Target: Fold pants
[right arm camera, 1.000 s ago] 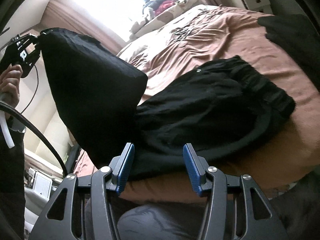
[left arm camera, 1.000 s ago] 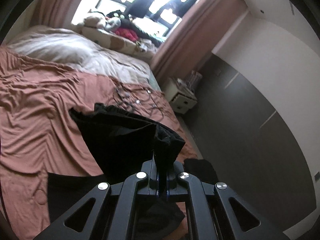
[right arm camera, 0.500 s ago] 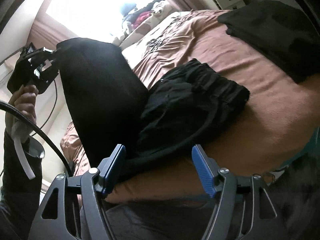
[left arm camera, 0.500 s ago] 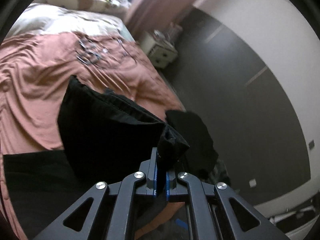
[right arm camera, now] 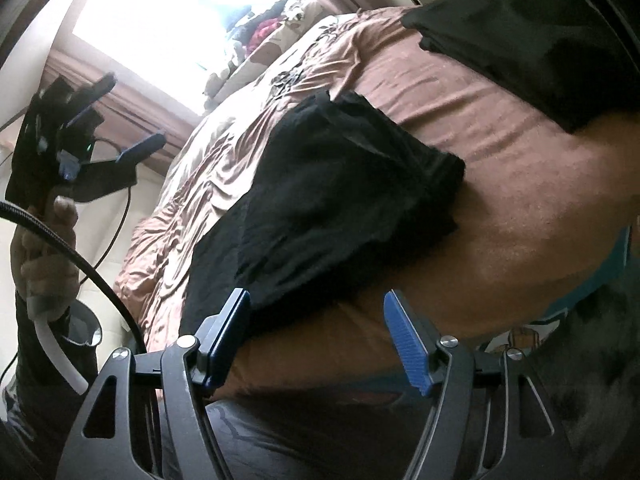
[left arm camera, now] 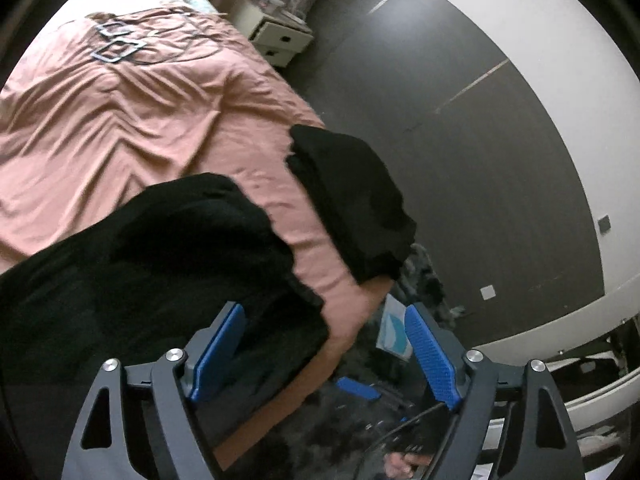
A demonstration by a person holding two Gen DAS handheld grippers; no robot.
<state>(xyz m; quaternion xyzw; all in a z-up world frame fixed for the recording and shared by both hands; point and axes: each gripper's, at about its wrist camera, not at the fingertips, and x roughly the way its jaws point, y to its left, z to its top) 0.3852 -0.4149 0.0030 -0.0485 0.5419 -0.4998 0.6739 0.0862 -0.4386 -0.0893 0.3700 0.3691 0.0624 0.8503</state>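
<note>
The black pants (left arm camera: 160,264) lie folded over on the pink bed cover near the bed's front edge; they also show in the right wrist view (right arm camera: 328,200). My left gripper (left arm camera: 324,344) is open and empty, held above the pants' right end and the bed corner. In the right wrist view it (right arm camera: 124,120) is raised at the left, open, apart from the cloth. My right gripper (right arm camera: 316,332) is open and empty, just in front of the pants' near edge at the bed side.
A second folded black garment (left arm camera: 352,200) lies at the bed's corner, also seen in the right wrist view (right arm camera: 520,40). The pink bed cover (left arm camera: 140,100) spreads behind. A white nightstand (left arm camera: 276,36) stands by the dark wall. A cable (right arm camera: 100,272) hangs from the left gripper.
My left gripper has opened and let go of the pants. The lifted half has dropped onto the rest, so the pants now lie flat and folded. The right gripper stayed open.
</note>
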